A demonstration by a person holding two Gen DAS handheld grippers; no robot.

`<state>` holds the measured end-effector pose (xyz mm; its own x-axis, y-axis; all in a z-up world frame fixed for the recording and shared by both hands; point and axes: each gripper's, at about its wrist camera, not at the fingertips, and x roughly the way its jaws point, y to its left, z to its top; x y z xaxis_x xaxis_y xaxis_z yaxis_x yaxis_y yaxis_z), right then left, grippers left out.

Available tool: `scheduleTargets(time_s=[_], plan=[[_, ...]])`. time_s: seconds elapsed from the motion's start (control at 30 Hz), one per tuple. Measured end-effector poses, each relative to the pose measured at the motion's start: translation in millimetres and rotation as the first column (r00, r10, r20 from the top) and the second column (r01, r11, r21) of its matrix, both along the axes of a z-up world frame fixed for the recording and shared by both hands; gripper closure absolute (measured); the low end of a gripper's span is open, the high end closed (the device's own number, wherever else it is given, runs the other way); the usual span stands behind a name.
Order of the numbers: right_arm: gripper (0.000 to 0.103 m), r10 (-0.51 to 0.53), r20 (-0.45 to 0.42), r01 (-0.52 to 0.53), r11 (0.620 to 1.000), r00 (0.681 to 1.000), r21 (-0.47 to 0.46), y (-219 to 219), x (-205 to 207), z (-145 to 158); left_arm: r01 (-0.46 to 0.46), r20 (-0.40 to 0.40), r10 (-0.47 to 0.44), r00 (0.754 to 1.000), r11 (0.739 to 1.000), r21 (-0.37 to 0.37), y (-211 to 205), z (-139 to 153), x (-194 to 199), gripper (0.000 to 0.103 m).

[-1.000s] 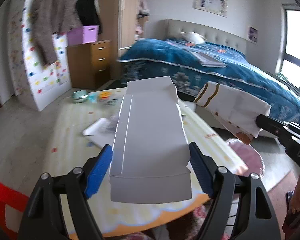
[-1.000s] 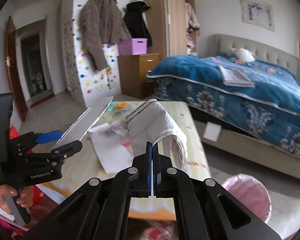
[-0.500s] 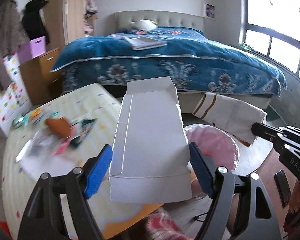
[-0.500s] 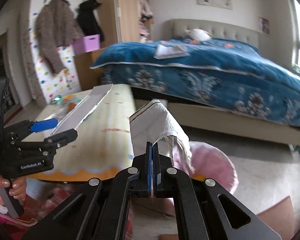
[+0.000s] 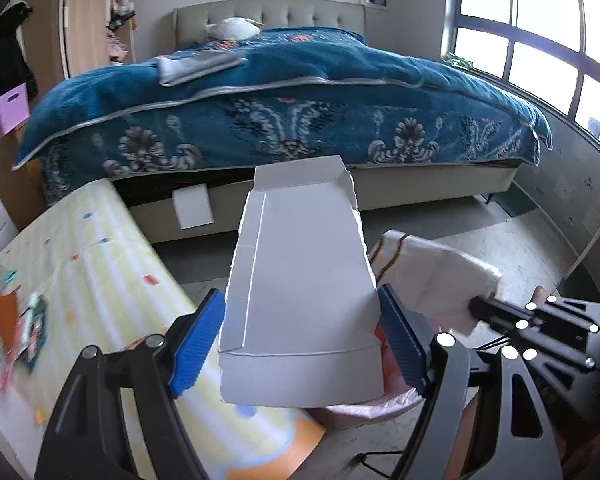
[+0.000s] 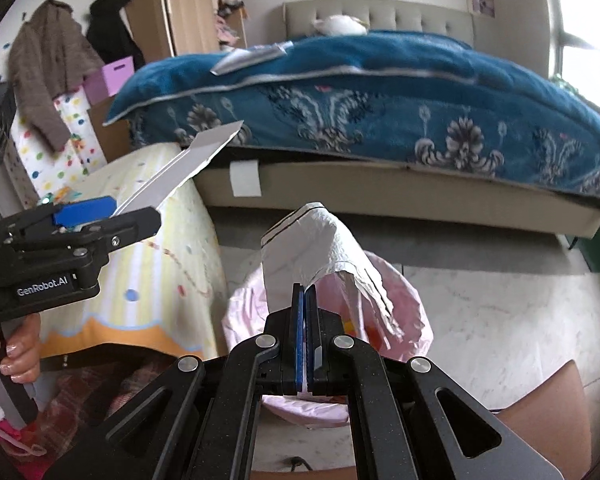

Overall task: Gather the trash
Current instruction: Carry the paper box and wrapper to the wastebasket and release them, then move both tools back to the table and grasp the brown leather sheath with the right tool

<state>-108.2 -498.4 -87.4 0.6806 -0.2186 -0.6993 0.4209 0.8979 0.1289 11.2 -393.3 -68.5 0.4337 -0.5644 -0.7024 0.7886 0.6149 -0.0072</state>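
A flattened white cardboard box [image 5: 300, 280] sits between the blue pads of my left gripper [image 5: 300, 336], which is shut on its two sides. In the right wrist view the same box [image 6: 188, 164] shows edge-on, sticking out of the left gripper [image 6: 100, 216] over the table edge. My right gripper [image 6: 305, 292] is shut on a crumpled white paper bag [image 6: 312, 248] with dark stripes. That bag hangs right above a bin with a pink liner [image 6: 404, 304]. The left wrist view has the paper bag [image 5: 432, 276] beside the box and the pink liner [image 5: 356, 408] just below it.
A table with a yellow cloth [image 5: 100, 280] lies to the left, with blurred wrappers [image 5: 12, 320] at its far left. A bed with a blue cover [image 5: 300, 100] fills the back, with bare floor [image 6: 500, 312] before it. A person's hand [image 6: 16, 344] holds the left gripper's handle.
Both grippers swung right, away from over the table and down toward the pink-lined bin, each still holding its item. The bin now lies directly under the paper bag.
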Motion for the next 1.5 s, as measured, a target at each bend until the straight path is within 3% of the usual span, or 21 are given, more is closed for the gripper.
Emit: scheduleTargets(time_s=[0.1,0.13,0.2,0.3,0.53,0.8,0.87,1.13,1.5], plan=[[0.102,0.002,-0.02,-0.001,1.0,1.0,0.022,-10,7,-12,0.029,-0.017,-0.029,0.999,1.0,0.006,-16,-6,2,0.027],[0.098,0.0,-0.034,0.001,0.999,0.999,0.032,-14,10,-19,0.04,-0.024,-0.039,0.999,0.999,0.006,-19,-7,3,0.027],[0.095,0.0,-0.051,0.002,0.999,0.999,0.048,-17,12,-25,0.051,-0.043,-0.05,0.998,0.999,0.015,-26,-10,4,0.014],[0.081,-0.005,-0.066,0.009,0.998,0.998,0.067,-18,8,-30,0.022,-0.061,-0.022,0.998,1.0,0.003,-18,-10,8,0.013],[0.08,-0.039,-0.047,0.043,0.996,0.998,0.075,-8,-20,-20,-0.081,-0.049,0.081,0.996,0.997,-0.012,25,1,14,0.013],[0.079,0.034,0.052,-0.037,0.998,0.998,0.051,30,-26,10,-0.168,0.017,0.168,0.986,0.986,-0.021,89,27,-1,0.013],[0.075,0.068,0.065,-0.07,0.997,0.996,0.038,48,-22,18,-0.194,0.036,0.195,0.98,0.981,-0.013,108,31,-5,0.013],[0.069,0.226,0.093,-0.225,0.974,0.97,-0.021,116,8,49,-0.337,0.056,0.338,0.94,0.941,-0.016,196,41,-3,0.013],[0.057,0.339,0.1,-0.332,0.94,0.935,-0.078,196,57,63,-0.544,0.064,0.545,0.836,0.838,-0.036,308,38,25,0.013]])
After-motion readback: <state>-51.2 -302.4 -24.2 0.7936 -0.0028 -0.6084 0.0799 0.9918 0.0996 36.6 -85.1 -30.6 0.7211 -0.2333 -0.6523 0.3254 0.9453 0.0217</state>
